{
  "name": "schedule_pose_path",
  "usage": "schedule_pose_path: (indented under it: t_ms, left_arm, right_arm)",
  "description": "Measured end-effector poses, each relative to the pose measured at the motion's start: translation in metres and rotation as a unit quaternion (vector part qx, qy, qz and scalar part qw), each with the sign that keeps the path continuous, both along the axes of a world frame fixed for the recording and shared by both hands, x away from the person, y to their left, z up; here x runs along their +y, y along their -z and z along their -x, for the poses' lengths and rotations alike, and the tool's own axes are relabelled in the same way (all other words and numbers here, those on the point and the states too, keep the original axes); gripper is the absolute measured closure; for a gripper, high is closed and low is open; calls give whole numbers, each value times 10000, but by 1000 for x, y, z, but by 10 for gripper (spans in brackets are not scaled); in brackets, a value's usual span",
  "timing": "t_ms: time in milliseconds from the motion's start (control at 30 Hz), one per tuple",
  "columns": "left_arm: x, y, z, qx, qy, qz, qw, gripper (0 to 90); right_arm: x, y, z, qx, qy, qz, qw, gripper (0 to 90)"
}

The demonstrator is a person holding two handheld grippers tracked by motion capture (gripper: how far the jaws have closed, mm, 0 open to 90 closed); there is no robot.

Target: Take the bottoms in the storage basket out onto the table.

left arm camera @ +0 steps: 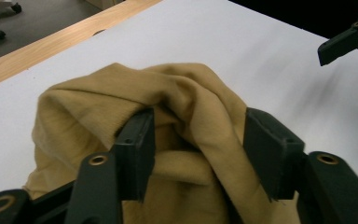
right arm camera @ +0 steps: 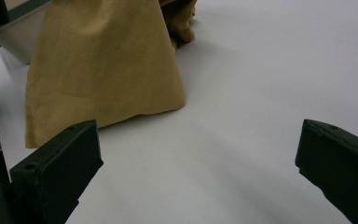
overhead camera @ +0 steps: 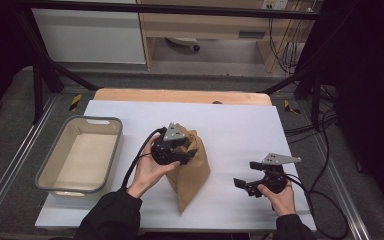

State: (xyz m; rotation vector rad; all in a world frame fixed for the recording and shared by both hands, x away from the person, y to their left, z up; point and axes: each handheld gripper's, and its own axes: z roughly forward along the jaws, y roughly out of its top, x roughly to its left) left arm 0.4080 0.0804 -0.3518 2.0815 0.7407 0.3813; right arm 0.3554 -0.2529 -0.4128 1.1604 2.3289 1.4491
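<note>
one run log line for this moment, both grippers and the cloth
left gripper: open, jaws astride bunched tan cloth | right gripper: open, nothing between jaws, apart from cloth | grey bin: left of cloth

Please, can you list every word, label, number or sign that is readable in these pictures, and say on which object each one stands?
No readable text.
The tan cloth, the grey bin, the white table cover and both hand-held grippers carry no visible print.
The yellow-and-black hazard strips by the table's far corners are stripes, without letters.
The wall sockets at the top edge are too small to read.
</note>
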Motion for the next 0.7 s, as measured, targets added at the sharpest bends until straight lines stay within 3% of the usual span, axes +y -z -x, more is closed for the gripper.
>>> schedule_pose_path:
  t_ms: [267,700]
  left_arm:
    - [12,-2,1,258,-55,18,9997,303]
    - [35,-7,2,261,-174,-139,9994,183]
  right_arm:
    - [0,0,0,4,2,3,10000,7]
    - [0,1,0,14,4,21,10000,7]
